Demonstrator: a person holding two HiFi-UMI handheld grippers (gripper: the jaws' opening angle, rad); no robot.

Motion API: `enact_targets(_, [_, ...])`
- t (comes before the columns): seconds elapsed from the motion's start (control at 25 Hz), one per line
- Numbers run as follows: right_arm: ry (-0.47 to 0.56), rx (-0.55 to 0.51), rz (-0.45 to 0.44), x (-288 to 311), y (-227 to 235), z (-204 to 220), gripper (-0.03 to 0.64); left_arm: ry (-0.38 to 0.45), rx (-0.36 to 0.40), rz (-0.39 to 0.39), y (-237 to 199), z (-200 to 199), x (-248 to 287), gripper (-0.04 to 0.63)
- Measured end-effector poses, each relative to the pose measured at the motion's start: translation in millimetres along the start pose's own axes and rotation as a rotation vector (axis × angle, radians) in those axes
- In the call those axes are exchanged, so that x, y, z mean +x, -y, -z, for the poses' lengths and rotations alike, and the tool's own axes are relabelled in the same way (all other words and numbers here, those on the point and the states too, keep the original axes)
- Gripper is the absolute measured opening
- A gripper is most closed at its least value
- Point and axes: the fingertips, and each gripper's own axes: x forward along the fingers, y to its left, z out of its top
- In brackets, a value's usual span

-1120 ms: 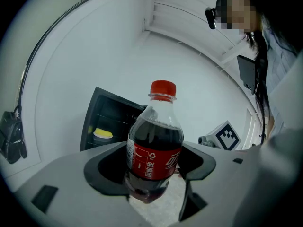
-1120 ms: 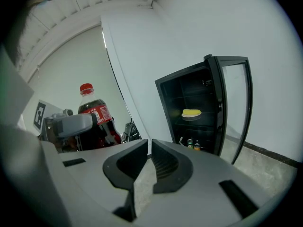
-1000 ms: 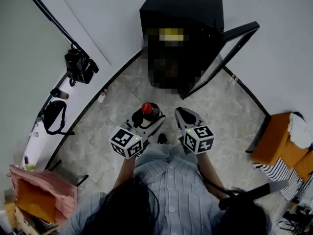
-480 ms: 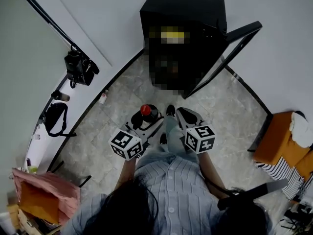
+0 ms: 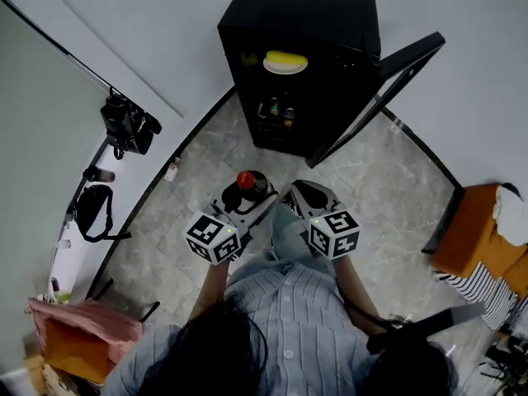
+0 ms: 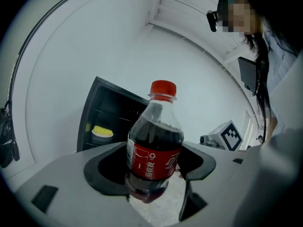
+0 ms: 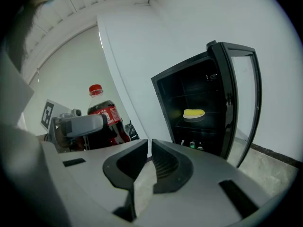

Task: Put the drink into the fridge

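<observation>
Person's leg stepped forward between claws since earlier frame. Left claw [image 6: 152,171] clamped on upright dark cola plastic bottle with red cap [image 6: 154,148], held over floor, short of open black fridge [image 5: 330,23]. Right claw [image 7: 149,149] pinched nearly together, empty.

The bottle [image 5: 247,181] stands in the left gripper [image 5: 247,200], right gripper [image 5: 302,196] just beside, fridge [image 5: 307,31] ahead.

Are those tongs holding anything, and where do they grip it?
The left tongs clamp a cola bottle round its labelled lower body; the right tongs hold nothing.
</observation>
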Motion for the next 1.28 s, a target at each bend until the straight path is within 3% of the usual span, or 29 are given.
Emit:
enact_targets(0.72, [-0.059,0.091,0.039,58,66,-1,0.035,-0.082,0.045,0.031,-89,-7,110,0.323])
enact_targets(1.28, [-0.065,0.056,0.068,111,109,0,0.035,-0.128,0.080,0.079,-138,9,187,0.324])
